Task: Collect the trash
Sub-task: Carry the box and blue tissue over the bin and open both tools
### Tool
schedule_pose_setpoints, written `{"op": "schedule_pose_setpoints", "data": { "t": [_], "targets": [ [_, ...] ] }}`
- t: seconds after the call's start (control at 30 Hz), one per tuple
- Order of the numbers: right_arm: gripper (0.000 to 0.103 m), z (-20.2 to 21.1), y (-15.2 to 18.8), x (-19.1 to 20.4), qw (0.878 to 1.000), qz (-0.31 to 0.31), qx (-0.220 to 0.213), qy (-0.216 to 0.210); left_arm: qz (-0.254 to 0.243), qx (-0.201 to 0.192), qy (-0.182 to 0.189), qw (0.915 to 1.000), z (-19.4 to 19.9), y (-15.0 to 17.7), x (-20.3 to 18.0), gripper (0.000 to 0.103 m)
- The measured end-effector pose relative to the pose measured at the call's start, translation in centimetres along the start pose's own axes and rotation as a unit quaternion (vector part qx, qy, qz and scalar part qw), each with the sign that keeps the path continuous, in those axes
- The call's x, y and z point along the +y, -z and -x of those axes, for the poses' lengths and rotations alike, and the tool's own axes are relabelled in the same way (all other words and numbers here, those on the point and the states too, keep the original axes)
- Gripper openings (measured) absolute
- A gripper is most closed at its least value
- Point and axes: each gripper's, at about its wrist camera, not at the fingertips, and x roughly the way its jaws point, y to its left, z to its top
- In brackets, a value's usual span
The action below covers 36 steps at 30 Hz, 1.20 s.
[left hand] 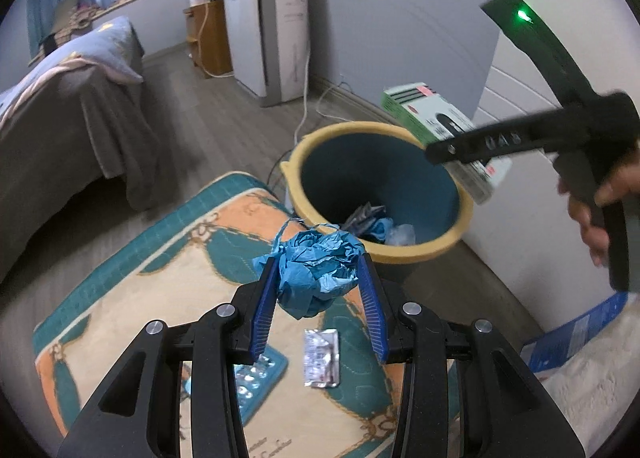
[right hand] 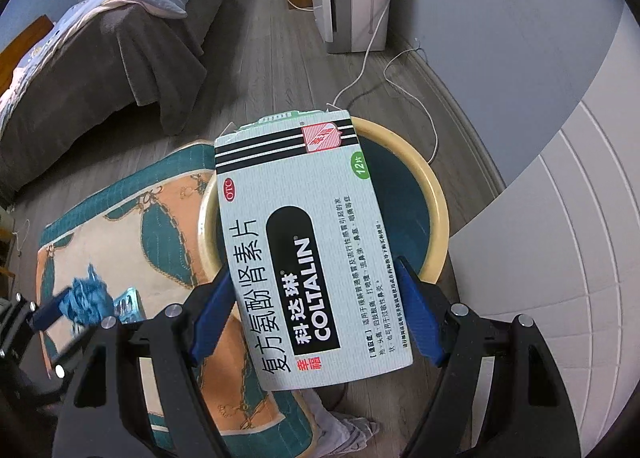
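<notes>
My left gripper (left hand: 318,278) is shut on a crumpled blue paper ball (left hand: 316,270), held above the rug just short of the trash bin (left hand: 424,250), a blue bucket with a yellow rim that holds some wrappers. My right gripper (right hand: 316,286) is shut on a white and green Coltalin medicine box (right hand: 296,242), held over the bin (right hand: 436,198). The box (left hand: 420,110) and right gripper also show in the left wrist view, above the bin's far rim. A foil sachet (left hand: 321,358) and a blister pack (left hand: 256,378) lie on the rug.
A teal and orange patterned rug (left hand: 160,278) lies left of the bin. A bed (left hand: 60,106) stands at left, an air purifier (left hand: 268,34) by the far wall, a white cable (right hand: 360,78) on the floor, a white cabinet (right hand: 560,238) at right, a blue packet (left hand: 576,334) beside it.
</notes>
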Motion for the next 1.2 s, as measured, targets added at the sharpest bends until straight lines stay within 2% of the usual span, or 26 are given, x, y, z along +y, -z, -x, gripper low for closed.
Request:
{"op": "schedule_pose_setpoints", "data": {
  "t": [0.17, 0.37, 0.73, 0.83, 1.0, 1.2],
  "targets": [
    [0.075, -1.1, -0.3, -1.4, 1.000, -0.016, 0.009, -0.005, -0.017, 0.010, 0.005, 0.9998, -1.4, 0.1, -1.2, 0.041],
    [0.075, -2.1, -0.8, -2.2, 1.000, -0.006, 0.011, 0.018, -0.026, 0.025, 0.008, 0.9993, -3.5, -0.2, -2.0, 0.042],
    [0.075, -3.9, -1.0, -6.6, 0.998, -0.054, 0.018, 0.028, -0.015, 0.026, 0.032, 0.9990, -6.3, -4.2, -3.5, 0.042],
    [0.075, -4.0, -1.1, -7.2, 0.997, -0.070, 0.016, 0.021, -0.013, 0.038, 0.038, 0.9985, -8.0, -5.3, -3.5, 0.042],
    [0.075, -3.9, -1.3, -7.0, 0.997, -0.073, 0.008, 0.013, -0.018, 0.053, 0.022, 0.9982, -10.8, -6.8, -3.2, 0.042],
    [0.075, -4.3, -1.1, -6.9, 0.997, -0.073, 0.019, 0.011, -0.036, 0.028, -0.012, 0.9989, -11.6, -8.9, -2.9, 0.049]
  ]
}}
